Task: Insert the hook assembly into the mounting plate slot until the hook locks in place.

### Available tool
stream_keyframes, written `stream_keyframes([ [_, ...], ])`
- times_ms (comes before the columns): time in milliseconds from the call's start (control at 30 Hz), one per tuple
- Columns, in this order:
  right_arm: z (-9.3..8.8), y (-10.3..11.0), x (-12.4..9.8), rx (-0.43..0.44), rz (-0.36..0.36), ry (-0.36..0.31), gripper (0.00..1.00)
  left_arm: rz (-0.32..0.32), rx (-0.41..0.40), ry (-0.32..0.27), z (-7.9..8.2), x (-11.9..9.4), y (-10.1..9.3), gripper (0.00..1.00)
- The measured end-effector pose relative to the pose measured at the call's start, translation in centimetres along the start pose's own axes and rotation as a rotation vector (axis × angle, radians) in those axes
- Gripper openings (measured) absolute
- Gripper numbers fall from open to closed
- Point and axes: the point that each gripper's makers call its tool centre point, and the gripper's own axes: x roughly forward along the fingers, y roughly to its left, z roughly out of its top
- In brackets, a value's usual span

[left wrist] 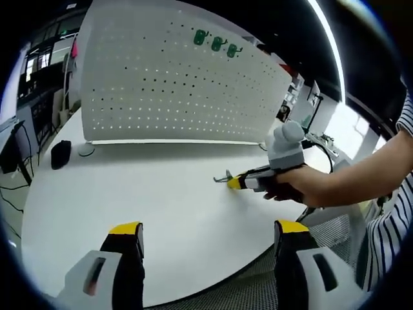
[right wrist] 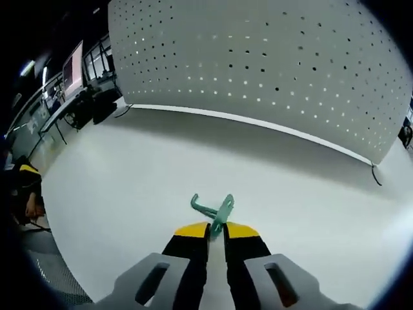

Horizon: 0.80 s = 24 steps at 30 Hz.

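Right gripper (right wrist: 217, 227), jaws clamped on the green hook (right wrist: 215, 210), low over the white table (right wrist: 129, 194), well short of the pegboard (right wrist: 258, 64); left gripper (left wrist: 206, 234) jaws apart, holding nothing; risk, judged: the thin grip lets the hook twist and miss its slot.

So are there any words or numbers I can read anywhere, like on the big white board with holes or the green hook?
None can be read.
Pegboard: holes, no writing.
Green hook in the right gripper: no label visible.
Three green hooks on the pegboard: too small to tell.
Screens in the background: too blurred to read.
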Motion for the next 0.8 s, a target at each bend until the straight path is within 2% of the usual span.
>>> stream_keyframes([
  [33, 0.0, -0.2, 0.0, -0.024, -0.011, 0.004, 0.05, -0.001, 0.000, 0.001, 0.0, 0.0, 0.0, 0.85],
  [133, 0.2, -0.3, 0.0, -0.002, -0.013, -0.008, 0.04, -0.003, 0.000, 0.005, -0.1, 0.1, 0.0, 0.85],
  [600, 0.3, -0.6, -0.1, -0.019, -0.013, -0.020, 0.01, -0.005, -0.003, 0.003, 0.0, 0.0, -0.1, 0.85],
  [800, 1.5, -0.4, -0.7, -0.033, -0.011, -0.057, 0.01, -0.002, -0.006, -0.002, 0.1, 0.0, 0.0, 0.85],
])
